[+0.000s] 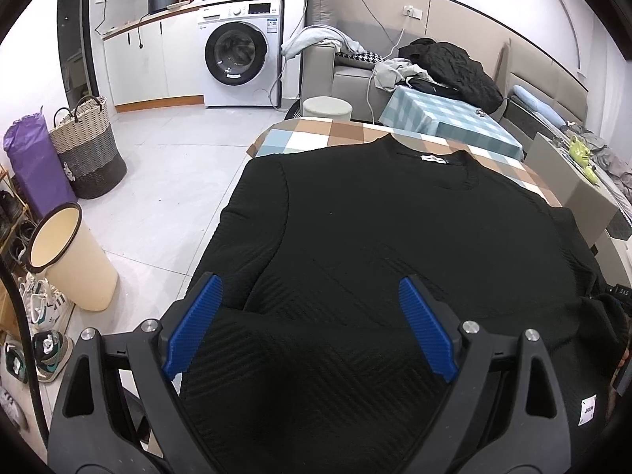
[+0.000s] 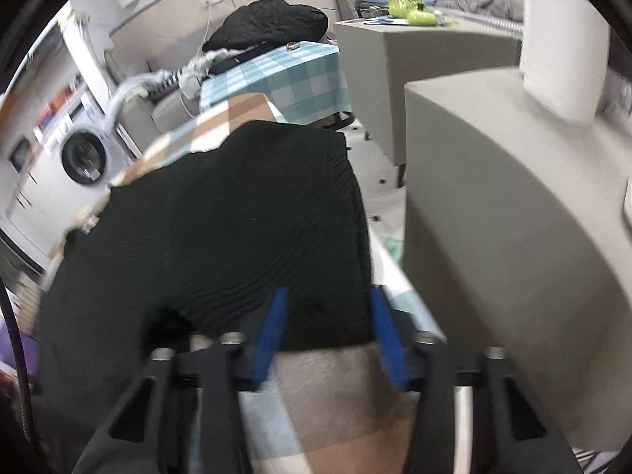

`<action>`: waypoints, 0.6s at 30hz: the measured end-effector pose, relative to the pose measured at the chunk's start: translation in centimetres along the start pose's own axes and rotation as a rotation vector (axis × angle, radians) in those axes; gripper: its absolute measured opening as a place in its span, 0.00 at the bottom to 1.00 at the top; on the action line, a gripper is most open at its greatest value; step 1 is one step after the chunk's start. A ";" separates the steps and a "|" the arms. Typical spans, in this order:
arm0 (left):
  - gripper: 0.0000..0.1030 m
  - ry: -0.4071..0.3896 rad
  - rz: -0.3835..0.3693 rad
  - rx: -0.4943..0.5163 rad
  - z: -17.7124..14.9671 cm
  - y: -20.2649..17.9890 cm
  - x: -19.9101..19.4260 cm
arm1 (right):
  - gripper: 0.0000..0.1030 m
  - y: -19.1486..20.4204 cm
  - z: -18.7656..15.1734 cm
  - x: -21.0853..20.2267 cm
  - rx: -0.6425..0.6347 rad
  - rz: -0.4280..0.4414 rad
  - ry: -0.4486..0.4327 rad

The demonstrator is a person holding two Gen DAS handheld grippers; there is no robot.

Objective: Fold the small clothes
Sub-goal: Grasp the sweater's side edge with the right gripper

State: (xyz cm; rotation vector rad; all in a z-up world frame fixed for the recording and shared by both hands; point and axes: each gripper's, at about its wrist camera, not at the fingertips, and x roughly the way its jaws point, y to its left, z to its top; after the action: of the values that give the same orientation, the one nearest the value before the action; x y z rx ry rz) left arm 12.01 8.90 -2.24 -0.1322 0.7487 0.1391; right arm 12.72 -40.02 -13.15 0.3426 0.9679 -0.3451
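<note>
The right wrist view is smeared by motion, so whether the right claw (image 2: 326, 331) presses the black sweater's (image 2: 237, 213) hem cannot be told. The sweater hides most of the table (image 1: 316, 134), and its near hem seems cut off by the left view's lower edge.

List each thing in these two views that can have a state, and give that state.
black sweater: spread flat on the checked table, neck on the far side.
left gripper: open, above the sweater's near part.
right gripper: jaws apart, the sweater's corner between them; view blurred.
washing machine: door shut.
cream bin: upright, no lid.
</note>
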 end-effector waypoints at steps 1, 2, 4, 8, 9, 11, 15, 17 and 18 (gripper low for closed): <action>0.88 0.000 0.001 -0.001 0.0 0.0 0.2 | 0.17 -0.1 0.1 0.2 -0.009 -0.005 -0.002; 0.88 0.001 0.003 -0.003 0.0 0.1 0.2 | 0.14 0.0 0.3 0.1 -0.010 -0.002 0.001; 0.88 0.002 0.005 -0.007 -0.2 0.0 0.3 | 0.13 -0.2 0.8 0.0 -0.002 0.007 -0.006; 0.88 -0.004 0.009 -0.023 -0.3 0.9 0.1 | 0.12 -0.4 2.2 -1.9 0.015 0.052 -0.055; 0.88 -0.006 0.009 -0.031 -0.3 1.2 0.1 | 0.12 -0.2 2.8 -2.6 0.018 0.078 -0.076; 0.88 -0.013 0.005 -0.045 0.0 1.7 0.1 | 0.12 0.9 4.0 -3.7 -0.002 0.103 -0.106; 0.88 -0.031 0.000 -0.060 0.5 2.4 0.0 | 0.12 6.0 6.1 -5.8 -0.100 0.241 -0.168; 0.88 -0.036 0.005 -0.065 0.7 2.6 -0.2 | 0.12 10.5 6.2 -6.6 -0.204 0.346 -0.170; 0.88 -0.040 0.004 -0.068 0.7 2.8 -0.3 | 0.12 12.0 6.1 -6.7 -0.235 0.388 -0.163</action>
State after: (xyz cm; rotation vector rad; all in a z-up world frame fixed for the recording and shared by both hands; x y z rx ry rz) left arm 11.81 11.70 -1.70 -0.1923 0.7048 0.1710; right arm 18.87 -31.07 -2.82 0.2746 0.7523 0.0934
